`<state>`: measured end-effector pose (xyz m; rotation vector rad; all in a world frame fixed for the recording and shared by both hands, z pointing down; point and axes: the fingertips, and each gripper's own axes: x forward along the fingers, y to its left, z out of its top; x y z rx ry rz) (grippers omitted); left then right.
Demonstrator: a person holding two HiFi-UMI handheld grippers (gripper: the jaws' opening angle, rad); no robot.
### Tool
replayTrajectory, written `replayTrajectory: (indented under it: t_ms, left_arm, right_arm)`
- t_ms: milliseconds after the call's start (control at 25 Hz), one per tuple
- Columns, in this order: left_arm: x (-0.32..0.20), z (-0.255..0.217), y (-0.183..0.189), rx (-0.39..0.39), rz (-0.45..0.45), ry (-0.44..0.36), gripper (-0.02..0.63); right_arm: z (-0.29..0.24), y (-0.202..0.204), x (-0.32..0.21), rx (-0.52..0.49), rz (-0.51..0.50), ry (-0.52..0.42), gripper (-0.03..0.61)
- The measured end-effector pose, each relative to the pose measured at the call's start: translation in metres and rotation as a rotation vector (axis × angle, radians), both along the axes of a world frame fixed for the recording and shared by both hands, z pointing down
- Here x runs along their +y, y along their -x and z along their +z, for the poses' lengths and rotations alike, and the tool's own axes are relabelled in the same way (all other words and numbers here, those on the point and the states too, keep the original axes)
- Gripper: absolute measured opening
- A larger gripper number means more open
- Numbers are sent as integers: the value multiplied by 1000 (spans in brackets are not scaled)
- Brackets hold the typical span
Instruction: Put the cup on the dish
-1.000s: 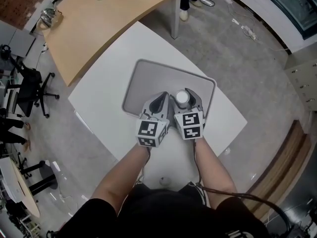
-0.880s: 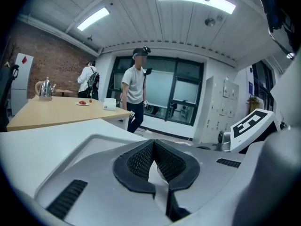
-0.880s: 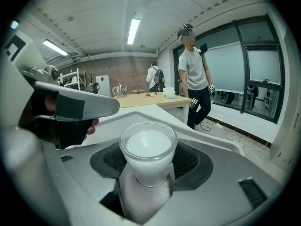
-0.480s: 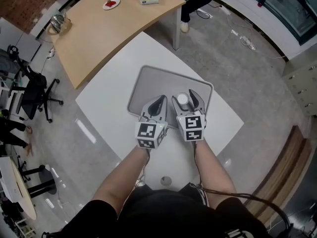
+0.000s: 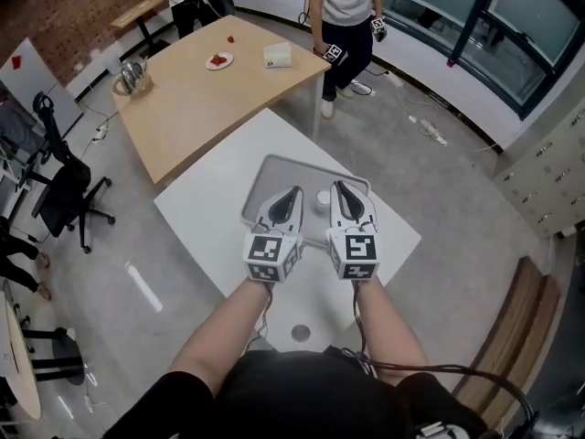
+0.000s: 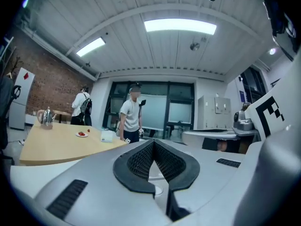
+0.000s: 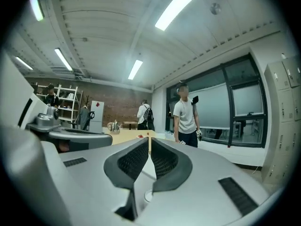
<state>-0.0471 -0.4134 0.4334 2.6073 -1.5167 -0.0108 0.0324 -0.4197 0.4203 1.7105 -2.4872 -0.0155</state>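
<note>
White table point(image 5: 196, 210) is carrying the grey dish point(image 5: 271, 165), a flat tray with rounded corners, on its far half. Both bare forearms are reaching forward side by side, left forearm point(image 5: 227, 326) and right forearm point(image 5: 385, 320) roughly parallel. They're holding the grippers next to each other over the tray's near edge, noses tilted up enough that both gripper views are catching the ceiling. Left gripper point(image 5: 292, 193) point(image 6: 153, 143): jaws are sitting together at the tips, nothing in them. Right gripper point(image 5: 337, 187) point(image 7: 149, 141): jaws are closing, tips nearly meeting, nothing between them. Cup point(image 5: 323, 198), small, white and round, is standing upright on the tray, showing between the two gripper noses, neither gripper gripping it.
</note>
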Motion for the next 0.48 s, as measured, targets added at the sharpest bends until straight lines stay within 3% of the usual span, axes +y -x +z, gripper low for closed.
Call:
replayTrajectory:
  t_ms: [200,480]
  left_arm:
    - [42,-37,-1,29,25,-46,8]
    - [85,-58,-9,52,73,-58,8]
  right_arm:
    - [-58,-1,53,-42,35,-44,12]
    - [-70,-1,100,-56,66,-56,11]
